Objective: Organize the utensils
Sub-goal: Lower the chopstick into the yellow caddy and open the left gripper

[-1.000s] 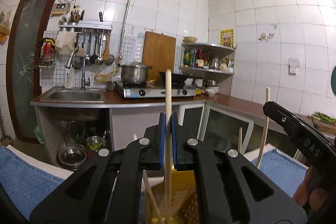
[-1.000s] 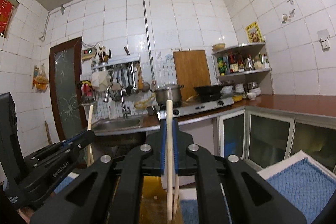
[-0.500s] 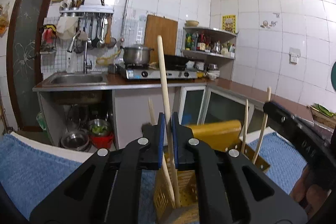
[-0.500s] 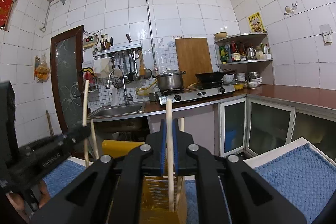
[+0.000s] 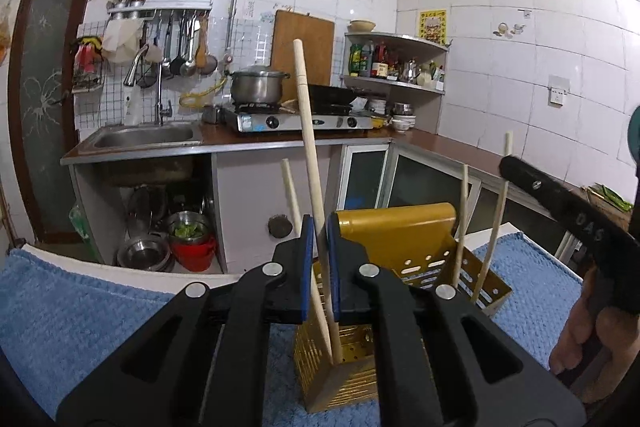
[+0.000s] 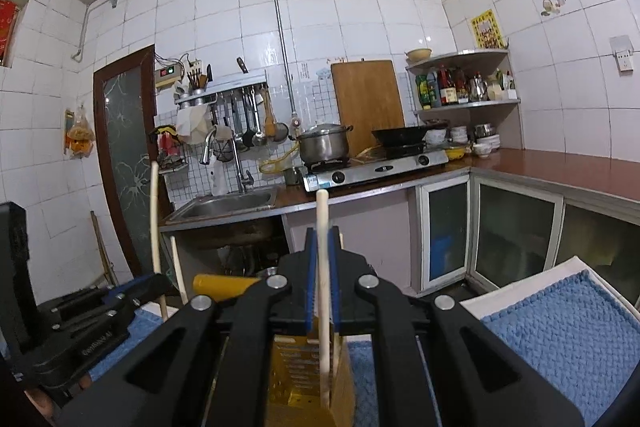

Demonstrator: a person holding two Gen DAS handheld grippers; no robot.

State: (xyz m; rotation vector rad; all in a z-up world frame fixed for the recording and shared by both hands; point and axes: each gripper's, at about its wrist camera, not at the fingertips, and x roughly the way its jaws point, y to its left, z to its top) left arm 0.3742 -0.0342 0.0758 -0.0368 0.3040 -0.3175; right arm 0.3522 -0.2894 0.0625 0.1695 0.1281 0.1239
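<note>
My left gripper (image 5: 319, 231) is shut on a pale wooden chopstick (image 5: 307, 131) that leans left, its lower end inside the yellow perforated utensil holder (image 5: 400, 239). A second chopstick (image 5: 290, 189) stands just behind it in the same compartment. In the right wrist view, my right gripper (image 6: 322, 241) is shut on an upright chopstick (image 6: 322, 215) whose lower end sits in the yellow holder (image 6: 296, 367). The left wrist view shows that right gripper (image 5: 507, 163) at the holder's right end, beside another standing chopstick (image 5: 462, 211). My left gripper (image 6: 150, 283) shows low on the left.
The holder stands on a blue towel (image 5: 80, 315) over a white table edge (image 6: 520, 287). Behind are a counter with a sink (image 5: 144, 137), a gas stove with a pot (image 5: 258, 87) and a wok, a corner shelf of bottles (image 6: 456, 89), and glass-door cabinets.
The left gripper has sunk and tipped downward, and its chopstick now leans with its lower end in the yellow holder. The right gripper's view has dipped slightly, showing more of the holder.
</note>
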